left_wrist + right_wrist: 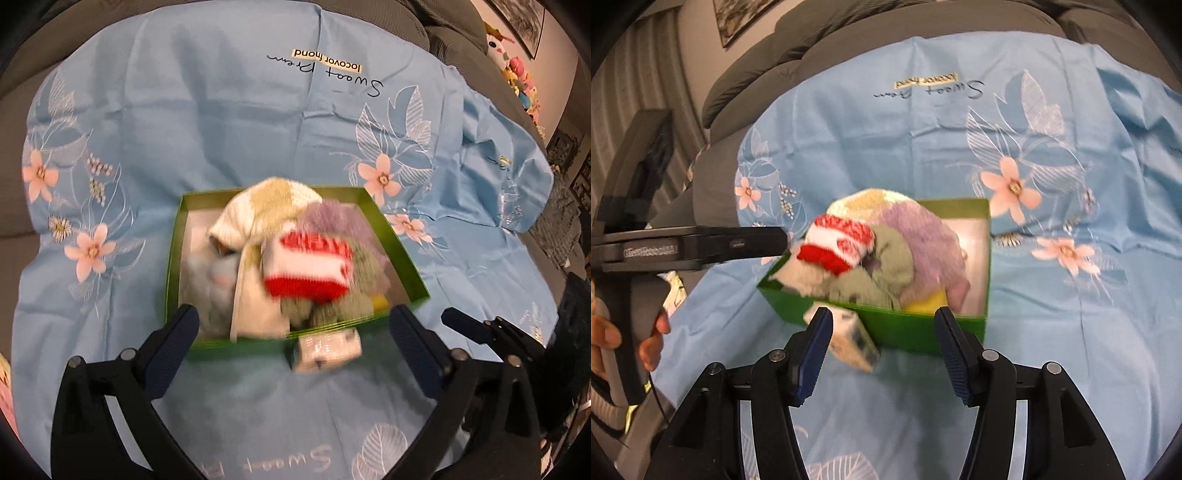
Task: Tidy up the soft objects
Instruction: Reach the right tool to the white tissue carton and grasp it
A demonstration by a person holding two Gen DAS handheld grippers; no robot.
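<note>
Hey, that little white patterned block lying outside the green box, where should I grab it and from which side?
Probably across its two short ends, coming from above on the near side. The white patterned block lies on the blue cloth, right against the green box front wall, so that long face is blocked. Blur hides its exact edges.

Open blue sheet [229, 122] around the green box [402, 243], heaped socks [306, 269] overfilling it, small carton [328, 349] against its near wall.

Motion-smeared red-and-white sock [308, 267] atop the pile, small white box [327, 349] blurred beyond reading, green box [391, 229] floor mostly buried, shelf toys [517, 77] too tiny to identify
</note>
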